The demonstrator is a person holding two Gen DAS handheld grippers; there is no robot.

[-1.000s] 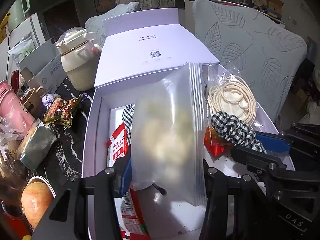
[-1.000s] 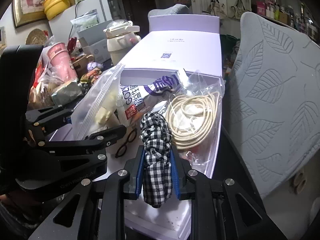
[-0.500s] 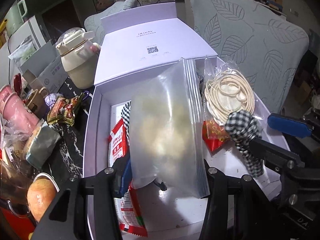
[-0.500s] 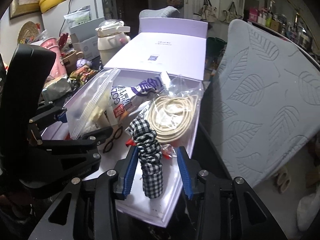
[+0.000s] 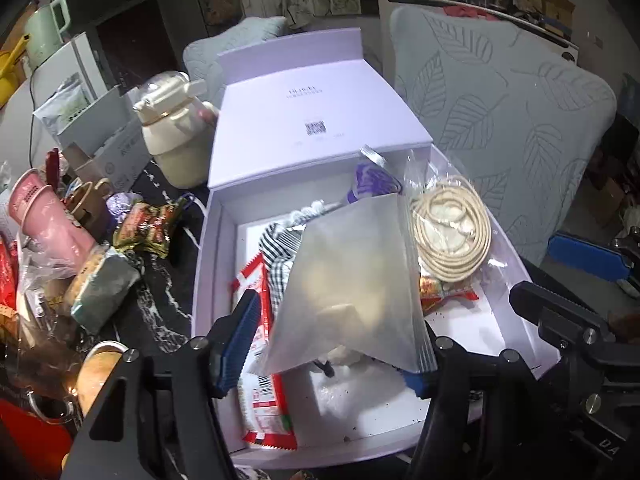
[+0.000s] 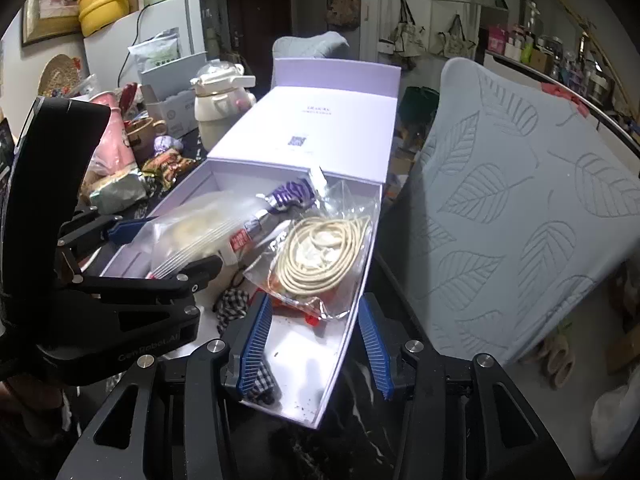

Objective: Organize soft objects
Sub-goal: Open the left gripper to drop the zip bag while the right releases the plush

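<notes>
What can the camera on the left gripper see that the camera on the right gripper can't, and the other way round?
Only the left view shows the red-and-white snack packet lying along the box's left side and the open right gripper's blue pad.

Only the right view shows the checked cloth lying on the box floor, the yellow pot on the fridge, and the left gripper from the side.

Both show the white box, the frosted zip bag between the left gripper's open fingers, the bagged coil of cord, the cream jug and the leaf-patterned chair.
</notes>
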